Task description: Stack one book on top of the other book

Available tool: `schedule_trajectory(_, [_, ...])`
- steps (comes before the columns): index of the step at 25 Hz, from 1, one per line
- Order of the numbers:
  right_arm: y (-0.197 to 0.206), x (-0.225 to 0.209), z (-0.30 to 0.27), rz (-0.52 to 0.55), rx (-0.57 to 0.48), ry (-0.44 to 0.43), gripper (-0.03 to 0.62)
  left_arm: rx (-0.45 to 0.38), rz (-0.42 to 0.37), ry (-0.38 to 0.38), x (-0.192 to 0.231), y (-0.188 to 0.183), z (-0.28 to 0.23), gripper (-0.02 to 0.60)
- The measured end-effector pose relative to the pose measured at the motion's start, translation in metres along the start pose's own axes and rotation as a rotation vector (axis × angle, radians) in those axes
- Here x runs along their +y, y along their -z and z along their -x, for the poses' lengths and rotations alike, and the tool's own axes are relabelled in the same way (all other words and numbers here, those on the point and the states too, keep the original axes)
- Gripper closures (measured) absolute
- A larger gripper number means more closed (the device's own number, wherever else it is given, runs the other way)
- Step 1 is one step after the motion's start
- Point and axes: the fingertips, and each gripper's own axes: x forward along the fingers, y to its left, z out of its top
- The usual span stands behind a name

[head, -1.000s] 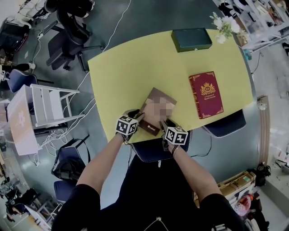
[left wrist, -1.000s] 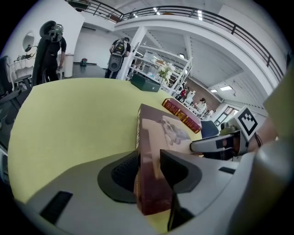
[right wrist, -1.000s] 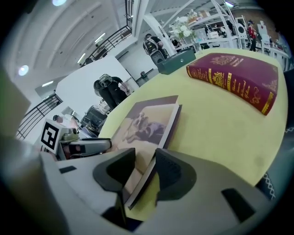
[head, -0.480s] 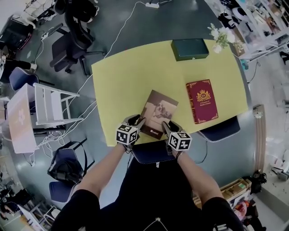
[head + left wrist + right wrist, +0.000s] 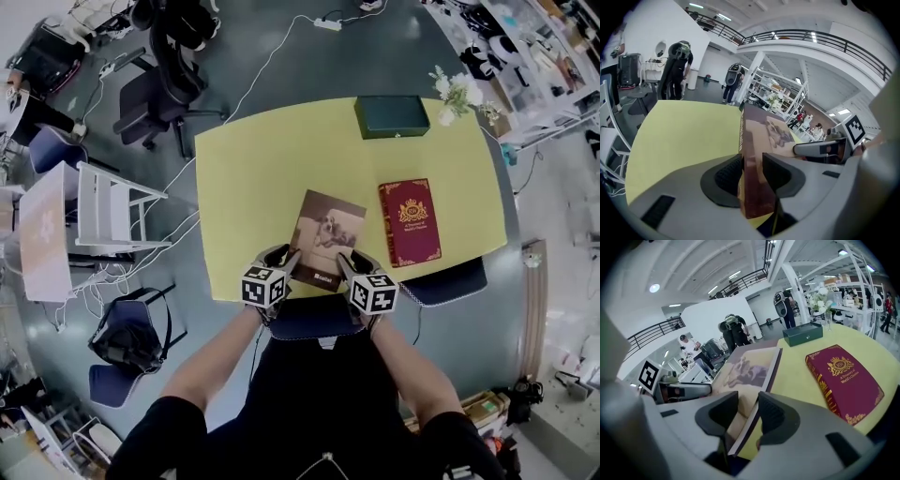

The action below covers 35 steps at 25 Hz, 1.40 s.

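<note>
Holding left gripper [image 5: 284, 258] and right gripper [image 5: 345, 265] side by side, tilted forward and down. Pinching book [image 5: 327, 230] in both, left jaws just closing tighter on it.

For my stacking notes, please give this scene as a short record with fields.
held book: thin brown book with a picture cover, near edge between both grippers' jaws
left gripper: shut on the brown book, jaws just closed further
right gripper: shut on the brown book
other book: red hardcover book with gold crest, flat on the yellow table, apart to the right
</note>
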Motion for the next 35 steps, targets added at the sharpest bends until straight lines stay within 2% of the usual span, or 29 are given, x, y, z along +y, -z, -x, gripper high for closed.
schedule_trajectory(8, [-0.025, -0.059, 0.027, 0.057, 0.067, -0.073, 0.454, -0.033, 0.099, -0.087, -0.057, -0.003, -0.034, 0.437])
schedule_trajectory(14, [-0.047, -0.116, 0.048, 0.095, 0.106, -0.099, 0.459, -0.051, 0.16, -0.118, -0.105, -0.01, -0.076, 0.437])
schedule_trajectory(25, [-0.077, -0.229, 0.078, 0.102, 0.14, -0.083, 0.464, -0.009, 0.184, -0.075, -0.188, -0.018, -0.165, 0.44])
schedule_trajectory(35, [-0.065, -0.293, 0.067, 0.071, 0.188, -0.075, 0.465, 0.079, 0.188, -0.067, -0.209, 0.003, -0.224, 0.44])
